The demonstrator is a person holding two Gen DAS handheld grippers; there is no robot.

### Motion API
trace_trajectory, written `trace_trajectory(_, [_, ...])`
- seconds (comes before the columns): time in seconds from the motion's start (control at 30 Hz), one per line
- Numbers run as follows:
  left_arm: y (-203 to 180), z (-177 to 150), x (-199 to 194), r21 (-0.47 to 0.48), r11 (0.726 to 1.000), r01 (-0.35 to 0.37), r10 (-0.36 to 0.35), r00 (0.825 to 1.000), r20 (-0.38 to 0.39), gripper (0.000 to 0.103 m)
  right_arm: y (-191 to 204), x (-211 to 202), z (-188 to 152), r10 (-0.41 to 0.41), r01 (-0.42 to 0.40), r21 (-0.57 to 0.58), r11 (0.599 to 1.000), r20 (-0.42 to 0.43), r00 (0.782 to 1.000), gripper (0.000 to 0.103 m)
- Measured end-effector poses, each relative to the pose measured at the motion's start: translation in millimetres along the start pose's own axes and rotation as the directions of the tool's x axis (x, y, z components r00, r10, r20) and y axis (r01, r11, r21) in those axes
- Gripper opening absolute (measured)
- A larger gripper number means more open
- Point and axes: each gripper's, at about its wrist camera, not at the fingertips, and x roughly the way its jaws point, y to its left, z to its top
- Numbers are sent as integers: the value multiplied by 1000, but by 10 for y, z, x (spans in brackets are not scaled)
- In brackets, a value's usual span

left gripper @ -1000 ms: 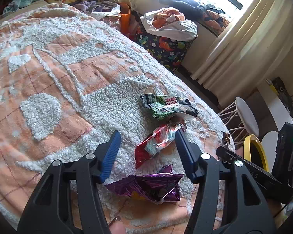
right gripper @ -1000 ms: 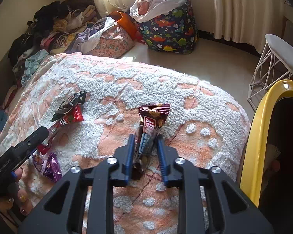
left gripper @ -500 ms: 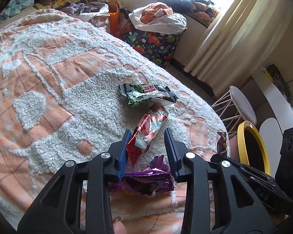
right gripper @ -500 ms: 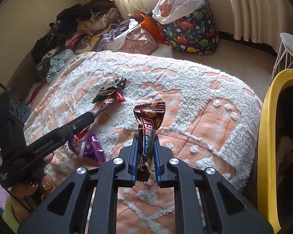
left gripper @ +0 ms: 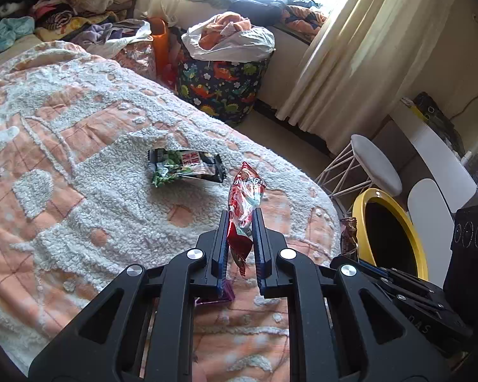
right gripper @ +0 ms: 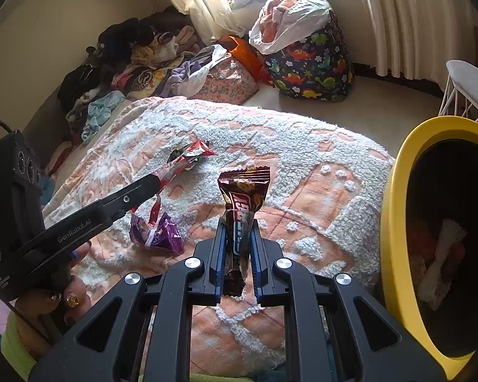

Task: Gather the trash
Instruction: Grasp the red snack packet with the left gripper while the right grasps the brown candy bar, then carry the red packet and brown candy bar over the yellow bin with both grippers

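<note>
Trash wrappers are gripped by both grippers above a bed. A red snack wrapper [left gripper: 243,210] is pinched between the fingers of the left gripper [left gripper: 241,222], whose jaws have just been closing on it; the wrapper stands upright out of the tips, raised clear of the bedspread [left gripper: 79,146]. A brown chocolate-bar wrapper [right gripper: 241,213] is pinched upright between the fingers of the right gripper [right gripper: 237,234], its crimped top edge above the tips and its lower end hanging behind them.

Close beneath the left gripper, a purple wrapper [right gripper: 157,234] is seen lying crumpled on the orange and white tufted bedspread. Farther across the bed, a black and green snack packet [left gripper: 183,168] lies flat, well apart from the held red wrapper.

In the right wrist view, the left gripper is seen from the side, with a person's hand [right gripper: 60,289] around its handle at the lower left.

Beside the edge of the bed stands a yellow-rimmed bin [right gripper: 398,222] with a dark inside, in which some pale and reddish items are dimly visible. Beyond it a white stool [left gripper: 374,165] with wire legs is seen. Farther off on the floor, a dinosaur-print laundry bag [left gripper: 223,86] stuffed with clothes stands below cream curtains [left gripper: 350,63], and more clothes [right gripper: 137,60] are heaped against the wall past the far end of the bed.
</note>
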Motion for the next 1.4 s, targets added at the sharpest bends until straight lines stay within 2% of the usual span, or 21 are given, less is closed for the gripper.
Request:
trace_trajectory(0.8, [-753, -98, -131, 121, 989, 89, -90, 996, 2, 9, -780, -745, 48, -69, 49, 146, 988, 137, 988, 14])
trace_trajectory(1.13, [-1059, -111, -145, 173, 977, 124, -126, 992, -4, 9, -1107, -1008, 66, -115, 74, 214, 974, 185, 976, 14])
trace_trajectory(1.4, [-1351, -224, -74, 228, 962, 153, -149, 988, -34, 9, -1369, -1178, 46, -188, 130, 259, 957, 214, 958, 14])
